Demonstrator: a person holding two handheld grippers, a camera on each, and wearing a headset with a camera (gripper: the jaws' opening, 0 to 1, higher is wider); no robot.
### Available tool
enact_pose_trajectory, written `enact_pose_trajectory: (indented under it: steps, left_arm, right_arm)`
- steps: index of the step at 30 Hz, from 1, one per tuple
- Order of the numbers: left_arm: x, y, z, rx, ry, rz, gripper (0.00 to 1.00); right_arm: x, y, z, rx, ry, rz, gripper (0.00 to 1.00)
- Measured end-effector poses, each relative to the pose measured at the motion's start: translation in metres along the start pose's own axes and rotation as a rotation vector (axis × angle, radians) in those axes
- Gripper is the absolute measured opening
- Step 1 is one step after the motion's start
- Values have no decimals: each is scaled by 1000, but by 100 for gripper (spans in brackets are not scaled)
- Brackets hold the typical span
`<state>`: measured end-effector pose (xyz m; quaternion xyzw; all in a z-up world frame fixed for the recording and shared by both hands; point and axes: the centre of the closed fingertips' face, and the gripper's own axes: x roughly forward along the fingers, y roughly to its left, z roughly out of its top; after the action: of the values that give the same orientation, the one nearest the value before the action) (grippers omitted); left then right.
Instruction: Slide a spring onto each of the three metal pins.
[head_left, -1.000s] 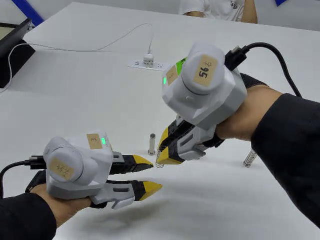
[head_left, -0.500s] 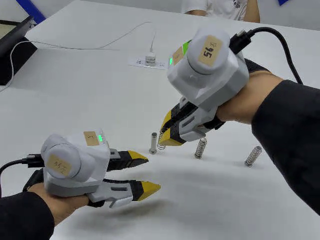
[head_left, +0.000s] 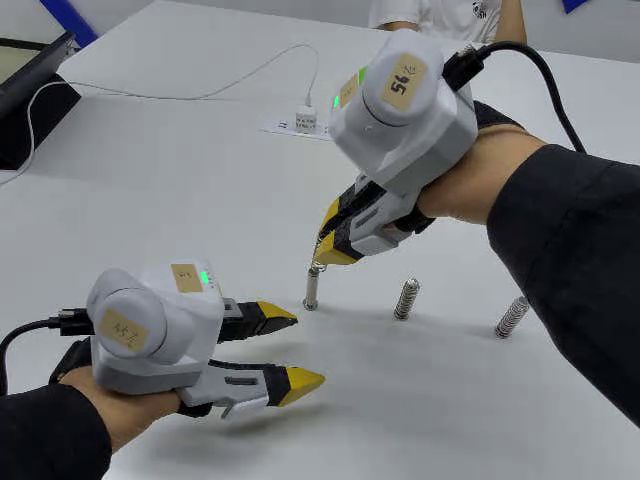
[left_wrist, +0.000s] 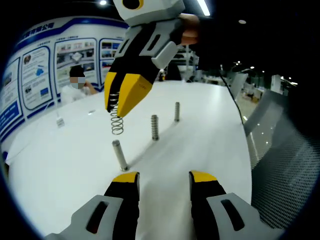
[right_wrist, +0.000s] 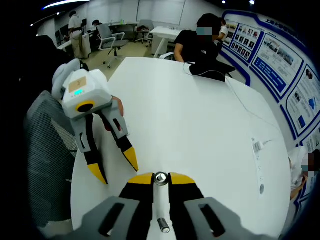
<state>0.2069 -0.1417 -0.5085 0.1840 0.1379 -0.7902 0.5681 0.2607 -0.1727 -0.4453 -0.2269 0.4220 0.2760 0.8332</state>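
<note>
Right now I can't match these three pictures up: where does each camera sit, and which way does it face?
Head view: on the headset, looking down at the workbench; sleeves, left gripper and right gripper show.
Left gripper view: on the left gripper, facing the bare pin; its open jaws rise below.
Right gripper view: on the right gripper, facing the workbench; its jaws clamp the spring.
Shared: each gripper view shows the other gripper.

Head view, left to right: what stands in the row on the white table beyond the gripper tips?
Bare upright metal pin → metal pin sleeved with a coiled spring → second spring-sleeved pin.
</note>
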Motion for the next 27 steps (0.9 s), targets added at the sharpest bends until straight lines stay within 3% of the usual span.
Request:
enact_pose_trajectory:
  steps: [8, 27]
  left_arm:
    - [0, 1, -1, -4, 3, -2, 40]
    - [-1, 2, -3, -12, 4, 2, 40]
  right_arm:
    - [10, -6, -6, 15, 16, 11, 12]
    - [35, 1, -17, 14, 87, 47, 12]
